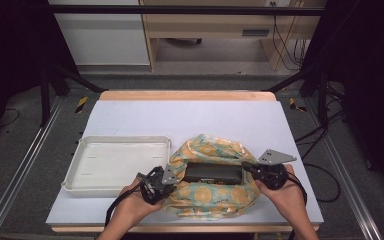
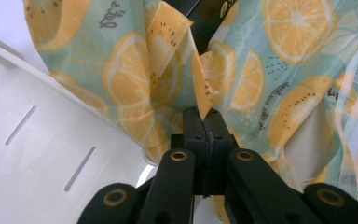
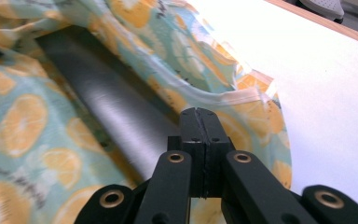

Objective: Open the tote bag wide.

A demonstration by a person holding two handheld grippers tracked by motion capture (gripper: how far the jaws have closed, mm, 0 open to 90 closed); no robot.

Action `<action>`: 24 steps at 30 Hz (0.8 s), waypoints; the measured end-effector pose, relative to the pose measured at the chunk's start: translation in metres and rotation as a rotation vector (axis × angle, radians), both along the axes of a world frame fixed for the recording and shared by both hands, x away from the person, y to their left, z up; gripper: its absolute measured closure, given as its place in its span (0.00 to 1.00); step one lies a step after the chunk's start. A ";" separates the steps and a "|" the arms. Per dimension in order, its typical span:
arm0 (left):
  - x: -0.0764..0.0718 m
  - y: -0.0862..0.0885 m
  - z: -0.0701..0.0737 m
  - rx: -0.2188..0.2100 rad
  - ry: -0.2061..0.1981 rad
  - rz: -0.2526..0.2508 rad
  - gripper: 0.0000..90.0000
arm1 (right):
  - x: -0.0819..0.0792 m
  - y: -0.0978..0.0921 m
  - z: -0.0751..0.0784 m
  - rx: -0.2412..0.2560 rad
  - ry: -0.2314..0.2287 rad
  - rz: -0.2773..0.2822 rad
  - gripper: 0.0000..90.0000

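Cloth [image 1: 207, 192] with orange-slice print lies at the desk's [image 1: 190, 117] 6 o'clock edge, bunched around a black box [image 1: 213, 172] sitting in its middle. My left tool [image 1: 156, 186] is at the cloth's 9 o'clock side, jaws pressed together, pinching a fold of cloth [image 2: 200, 88]. My right tool [image 1: 254, 169] is at the cloth's 3 o'clock side, jaws closed tight on the cloth hem [image 3: 242, 98], box [image 3: 107, 116] just beside. White tray [image 1: 82, 175] sits at 9 o'clock of the cloth, touching it.
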State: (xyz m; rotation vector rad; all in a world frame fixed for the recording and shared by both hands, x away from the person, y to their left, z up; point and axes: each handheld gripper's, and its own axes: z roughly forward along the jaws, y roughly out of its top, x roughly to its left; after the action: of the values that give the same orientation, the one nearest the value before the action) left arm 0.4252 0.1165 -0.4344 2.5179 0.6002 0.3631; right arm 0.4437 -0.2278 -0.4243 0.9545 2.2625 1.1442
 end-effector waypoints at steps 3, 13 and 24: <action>-0.001 0.000 -0.001 -0.007 -0.001 0.002 1.00 | 0.009 -0.001 -0.004 0.011 0.009 -0.015 1.00; -0.004 -0.003 -0.005 -0.020 -0.008 0.008 1.00 | 0.028 -0.007 -0.020 0.026 0.045 -0.054 1.00; -0.007 -0.004 -0.016 -0.002 0.000 0.003 1.00 | 0.043 -0.009 -0.036 0.024 0.105 -0.085 1.00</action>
State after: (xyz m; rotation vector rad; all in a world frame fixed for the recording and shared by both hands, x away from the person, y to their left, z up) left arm 0.4177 0.1123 -0.4502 2.5151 0.6043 0.3639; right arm 0.4865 -0.2367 -0.4599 1.1336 2.2705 1.1104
